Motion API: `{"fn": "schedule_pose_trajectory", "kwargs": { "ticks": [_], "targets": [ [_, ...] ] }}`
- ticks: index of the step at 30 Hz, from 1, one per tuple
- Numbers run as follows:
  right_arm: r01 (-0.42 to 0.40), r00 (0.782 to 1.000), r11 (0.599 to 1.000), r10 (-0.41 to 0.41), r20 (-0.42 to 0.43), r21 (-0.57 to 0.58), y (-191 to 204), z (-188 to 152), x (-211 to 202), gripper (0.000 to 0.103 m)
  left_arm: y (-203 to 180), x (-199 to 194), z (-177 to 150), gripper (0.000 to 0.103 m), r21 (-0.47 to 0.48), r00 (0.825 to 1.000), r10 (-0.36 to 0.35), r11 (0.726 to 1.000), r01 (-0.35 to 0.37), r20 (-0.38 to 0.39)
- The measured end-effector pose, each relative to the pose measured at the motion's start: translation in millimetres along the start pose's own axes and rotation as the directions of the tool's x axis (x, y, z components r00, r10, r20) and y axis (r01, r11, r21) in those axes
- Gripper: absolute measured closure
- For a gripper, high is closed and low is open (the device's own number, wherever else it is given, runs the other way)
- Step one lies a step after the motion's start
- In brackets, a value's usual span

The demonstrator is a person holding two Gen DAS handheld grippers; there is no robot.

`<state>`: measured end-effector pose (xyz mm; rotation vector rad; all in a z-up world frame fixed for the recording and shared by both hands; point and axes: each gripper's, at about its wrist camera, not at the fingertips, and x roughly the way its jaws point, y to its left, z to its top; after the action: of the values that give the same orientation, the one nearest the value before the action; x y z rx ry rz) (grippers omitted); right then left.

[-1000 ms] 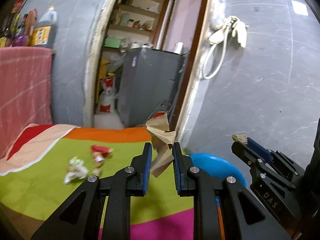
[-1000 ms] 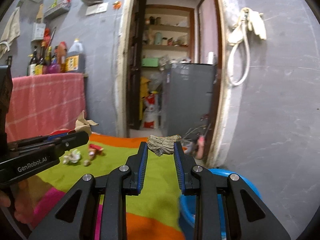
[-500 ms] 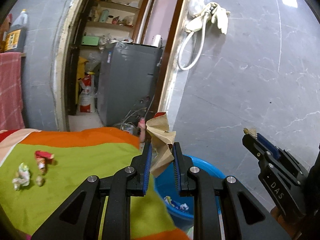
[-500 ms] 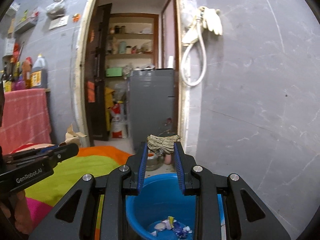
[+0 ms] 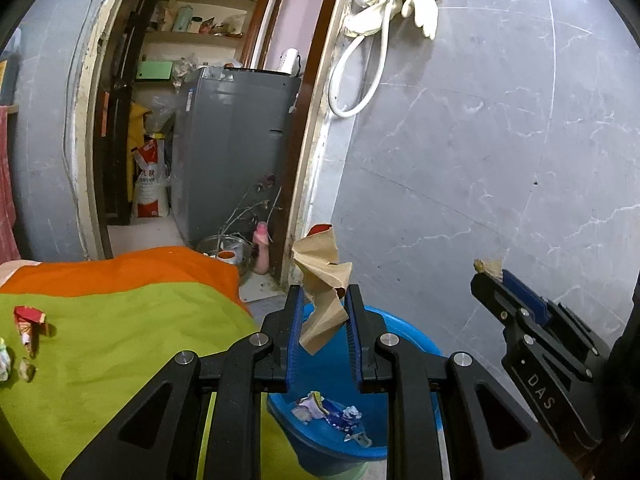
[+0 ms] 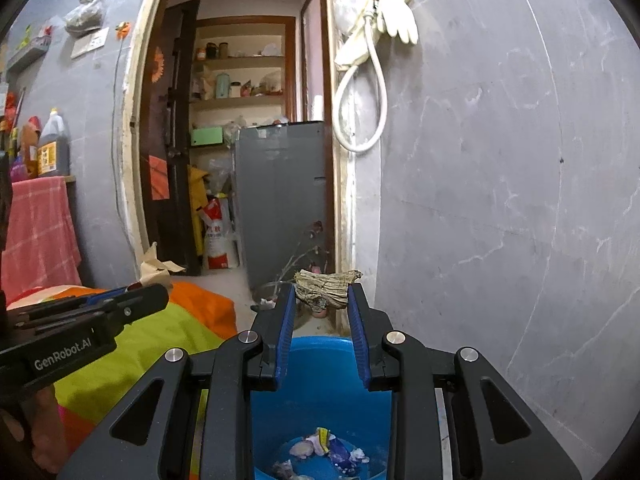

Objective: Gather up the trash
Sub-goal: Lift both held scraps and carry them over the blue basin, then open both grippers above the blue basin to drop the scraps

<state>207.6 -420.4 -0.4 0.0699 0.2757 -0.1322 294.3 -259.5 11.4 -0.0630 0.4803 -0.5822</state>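
Grey marble-patterned wall [image 5: 500, 128] filled the right side of both views, with a white hose and a pale rubber glove [image 6: 394, 12] hung beside an open doorway onto a storeroom holding a grey appliance [image 5: 236, 148] and cluttered shelves. Nearer, a bed covered by a striped blanket [image 5: 120, 320] in orange, lime green and pink carried a few leftover scraps, among them a red crumpled wrapper [image 5: 30, 320] near the left edge. Beside the bed stood a blue plastic basin [image 5: 404, 330] with several wrappers already lying on its bottom. The left gripper [image 5: 322, 312] pinched a crumpled brown paper scrap [image 5: 320, 280] between its blue pads, the paper sticking upward over the basin's near rim. The right gripper [image 6: 322, 304] was clamped on a wad of dry, straw-coloured trash [image 6: 326, 284] at its fingertips, held above the basin's opening. Each gripper showed at the edge of the other's view.
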Motion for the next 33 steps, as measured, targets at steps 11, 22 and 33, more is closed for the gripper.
{"fn": "schedule_pose_trajectory", "kwargs": {
  "ticks": [11,22,33],
  "targets": [
    [0.008,1.0,0.999,-0.007,-0.028,0.035,-12.2,-2.3,13.9,0.078,2.6,25.0,2.9,0.086,-0.018,0.999,-0.004,1.0,0.003,-0.039],
    [0.013,0.999,0.995,-0.008,-0.047,0.094,-22.8,-2.3,27.5,0.066,12.3,42.9,2.2,0.079,-0.043,0.994,-0.011,0.999,0.006,-0.11],
    [0.03,1.0,0.991,-0.031,0.002,0.133,-32.4,0.8,14.7,0.033,25.6,29.1,3.5,0.047,-0.085,0.996,0.013,0.996,-0.02,-0.083]
  ]
}}
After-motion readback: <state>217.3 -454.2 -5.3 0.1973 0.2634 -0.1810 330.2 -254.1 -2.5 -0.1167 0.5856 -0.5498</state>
